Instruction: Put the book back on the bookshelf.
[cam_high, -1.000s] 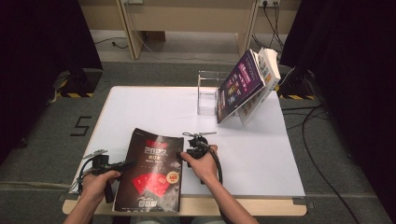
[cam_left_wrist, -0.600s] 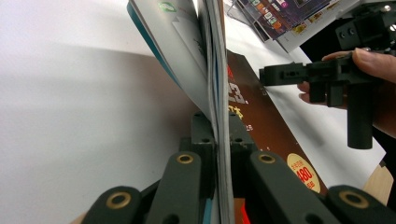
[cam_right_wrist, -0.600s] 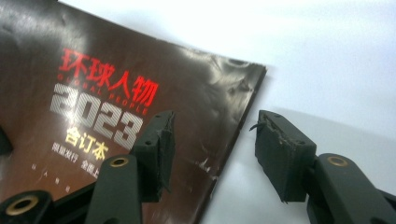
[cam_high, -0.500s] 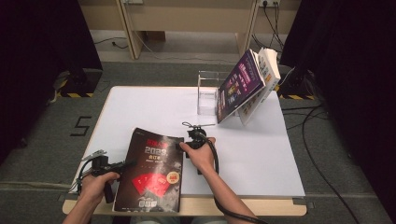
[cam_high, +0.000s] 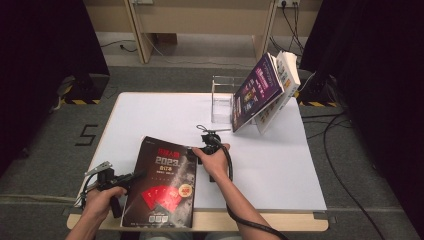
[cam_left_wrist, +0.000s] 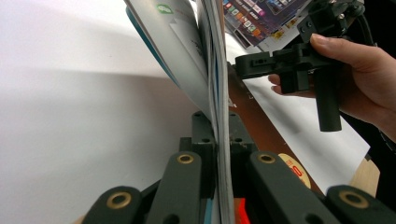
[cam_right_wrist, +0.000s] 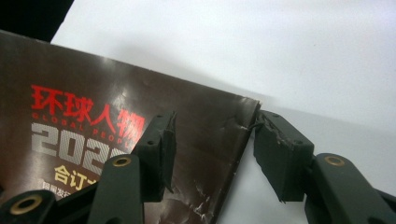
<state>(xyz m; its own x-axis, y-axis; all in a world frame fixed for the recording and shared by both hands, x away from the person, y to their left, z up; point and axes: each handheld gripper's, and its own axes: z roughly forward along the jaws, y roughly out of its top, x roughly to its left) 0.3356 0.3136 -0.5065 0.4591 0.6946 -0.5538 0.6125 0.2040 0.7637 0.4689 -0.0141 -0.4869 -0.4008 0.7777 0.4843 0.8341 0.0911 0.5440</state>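
A dark brown magazine with red and grey lettering lies at the table's near edge, left of centre. My left gripper is shut on its left edge. In the left gripper view the pages rise from between the closed jaws of that gripper. My right gripper sits at the magazine's far right corner, and the left gripper view catches it from the side. In the right gripper view this gripper is open and straddles that corner of the cover: one jaw over the cover, the other over bare table.
At the back right of the white table a clear stand holds a purple magazine and a white book, both leaning. Cables trail over the floor to the right. A wooden strip edges the table's front.
My right gripper has shifted a little away from the person, along the magazine's right edge to its far corner. The left gripper and the magazine have stayed put.
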